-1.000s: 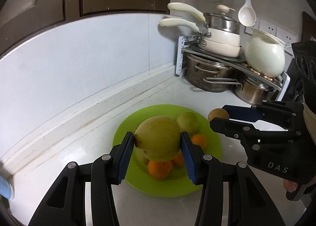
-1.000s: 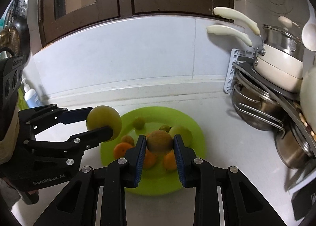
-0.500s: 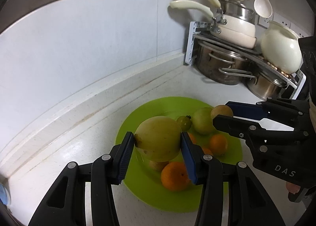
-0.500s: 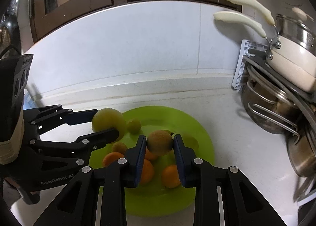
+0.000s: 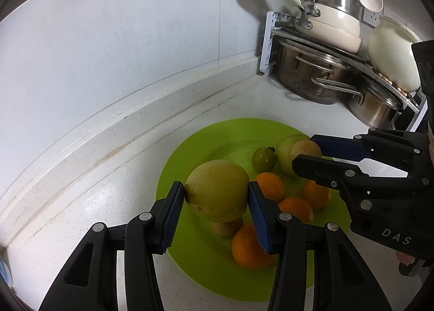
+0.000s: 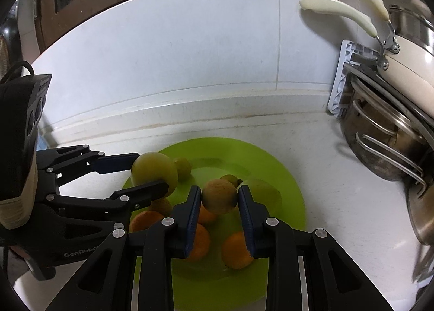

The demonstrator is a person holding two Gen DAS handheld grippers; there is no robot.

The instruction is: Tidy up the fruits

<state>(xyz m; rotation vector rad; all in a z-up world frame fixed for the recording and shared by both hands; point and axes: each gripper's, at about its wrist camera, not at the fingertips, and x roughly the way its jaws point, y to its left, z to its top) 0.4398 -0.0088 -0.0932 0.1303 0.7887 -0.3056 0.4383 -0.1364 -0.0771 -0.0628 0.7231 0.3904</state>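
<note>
My left gripper is shut on a large yellow-green pear, held low over the left side of a green plate. It also shows in the right wrist view. My right gripper is shut on a small brown round fruit, held over the plate's middle; this fruit shows in the left wrist view too. On the plate lie several oranges, a small green fruit and a pale green fruit.
A white rack with steel pots, a cream pan and a white jar stands at the back right. A white tiled wall and raised ledge run behind the plate on the white counter.
Both grippers have moved forward and lower over the plate, still holding their fruits. The plate and wall look nearer and larger now.
</note>
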